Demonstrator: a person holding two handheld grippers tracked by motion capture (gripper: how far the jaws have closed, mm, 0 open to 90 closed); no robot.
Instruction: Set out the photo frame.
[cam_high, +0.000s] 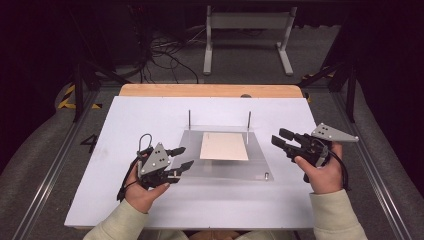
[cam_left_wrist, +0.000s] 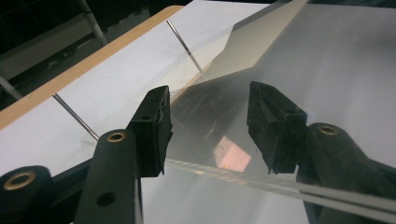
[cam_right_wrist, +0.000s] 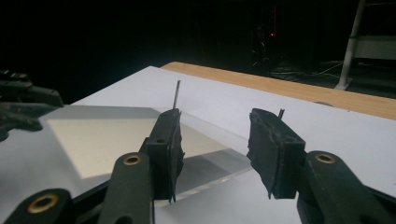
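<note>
A clear acrylic plate (cam_high: 220, 169) lies in the middle of the white board (cam_high: 145, 115), and a cream square sheet (cam_high: 224, 146) rests on it. Two thin metal pins (cam_high: 189, 120) (cam_high: 248, 125) stand upright at its back corners. My left gripper (cam_high: 186, 156) is open at the plate's left edge; in the left gripper view (cam_left_wrist: 208, 105) that edge (cam_left_wrist: 233, 173) runs between the jaws, untouched by the pads. My right gripper (cam_high: 278, 137) is open and empty, raised just right of the plate. Its own view (cam_right_wrist: 215, 119) faces the plate's corner (cam_right_wrist: 210, 156), the sheet (cam_right_wrist: 102, 135) and a pin (cam_right_wrist: 176, 95).
A small screw (cam_high: 266, 175) sits at the plate's front right corner. The wooden table edge (cam_high: 210, 90) shows behind the board. On the floor beyond are a white stand (cam_high: 247, 35) and loose cables (cam_high: 165, 55). Metal rails run along both sides.
</note>
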